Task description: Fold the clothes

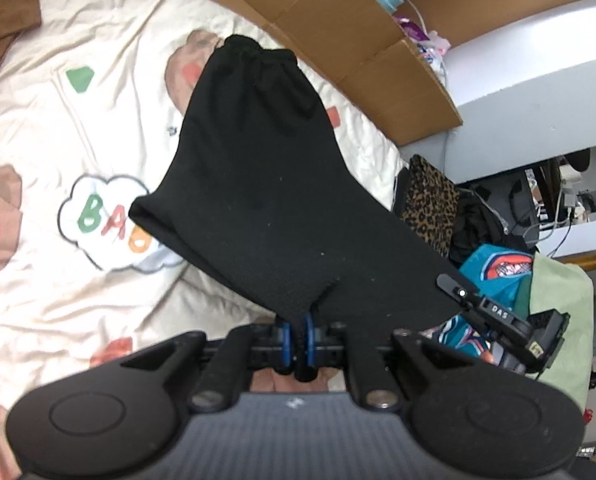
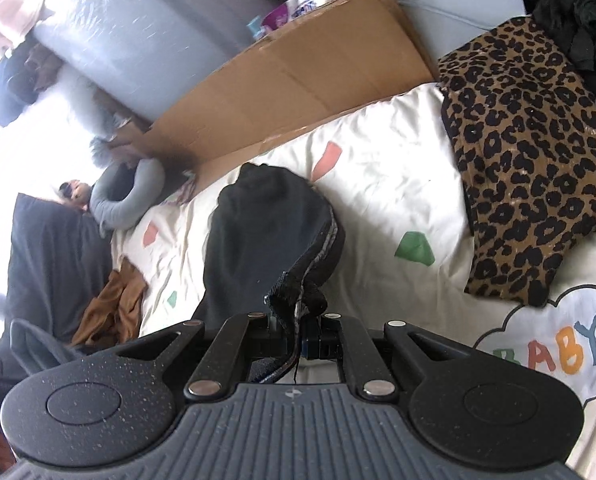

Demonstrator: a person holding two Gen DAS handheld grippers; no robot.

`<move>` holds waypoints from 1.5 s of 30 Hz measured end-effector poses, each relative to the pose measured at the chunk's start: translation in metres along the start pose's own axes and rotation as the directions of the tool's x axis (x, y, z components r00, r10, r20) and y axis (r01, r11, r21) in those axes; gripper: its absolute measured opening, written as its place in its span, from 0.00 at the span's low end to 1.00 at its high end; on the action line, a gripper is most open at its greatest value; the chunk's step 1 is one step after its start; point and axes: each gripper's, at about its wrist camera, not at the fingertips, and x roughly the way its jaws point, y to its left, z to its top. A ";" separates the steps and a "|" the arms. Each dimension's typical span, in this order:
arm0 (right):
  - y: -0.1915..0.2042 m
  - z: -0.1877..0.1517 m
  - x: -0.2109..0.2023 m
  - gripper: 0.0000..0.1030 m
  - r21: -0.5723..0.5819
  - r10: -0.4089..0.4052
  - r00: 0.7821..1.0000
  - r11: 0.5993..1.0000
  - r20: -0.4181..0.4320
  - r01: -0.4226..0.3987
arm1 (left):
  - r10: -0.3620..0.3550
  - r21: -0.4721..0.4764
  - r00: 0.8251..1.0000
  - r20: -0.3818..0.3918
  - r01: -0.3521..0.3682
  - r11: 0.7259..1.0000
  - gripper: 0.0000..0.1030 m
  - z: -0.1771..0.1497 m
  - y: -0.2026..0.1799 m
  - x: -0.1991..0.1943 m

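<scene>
Between the blue pads of the left gripper (image 1: 298, 340) a pinch of the black shorts (image 1: 257, 184) is clamped; the right gripper (image 2: 298, 334) is clenched on another hem corner. Both hold it raised, its elastic waistband (image 1: 257, 54) trailing on the cream bedsheet (image 1: 57, 128). Each grip looks thin, so a tug could pull the cloth free, or the hanging fabric could bunch and spoil the fold. Counted: two grippers, one pair of shorts, one leopard-print garment (image 2: 530, 152), one cardboard box (image 2: 298, 80).
</scene>
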 end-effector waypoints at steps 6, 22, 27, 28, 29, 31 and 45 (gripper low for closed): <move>0.001 -0.012 -0.009 0.04 -0.056 -0.023 0.999 0.998 -0.042 0.021 | -0.031 0.002 0.999 -0.036 0.031 1.000 0.08 -0.013 0.019 0.014; -0.025 -0.072 -0.021 0.04 -0.071 -0.118 0.986 0.991 -0.120 0.110 | -0.095 -0.037 0.988 -0.120 0.091 0.995 0.08 -0.088 0.063 0.053; -0.039 -0.081 -0.020 0.04 -0.027 -0.120 0.983 0.993 -0.136 0.117 | -0.104 -0.073 0.986 -0.131 0.095 0.993 0.08 -0.097 0.075 0.065; -0.042 -0.083 -0.017 0.04 -0.018 -0.122 0.982 0.992 -0.144 0.121 | -0.105 -0.081 0.985 -0.134 0.095 0.992 0.08 -0.099 0.078 0.068; -0.047 -0.085 -0.014 0.04 -0.009 -0.125 0.980 0.992 -0.153 0.125 | -0.106 -0.089 0.985 -0.136 0.095 0.991 0.08 -0.101 0.081 0.071; -0.055 -0.090 -0.007 0.04 0.011 -0.130 0.977 0.991 -0.171 0.134 | -0.102 -0.111 0.984 -0.146 0.087 0.990 0.08 -0.104 0.087 0.080; -0.117 -0.116 0.044 0.16 0.123 -0.179 0.936 0.967 -0.302 0.224 | -0.099 -0.219 0.974 -0.206 0.052 0.974 0.08 -0.119 0.121 0.134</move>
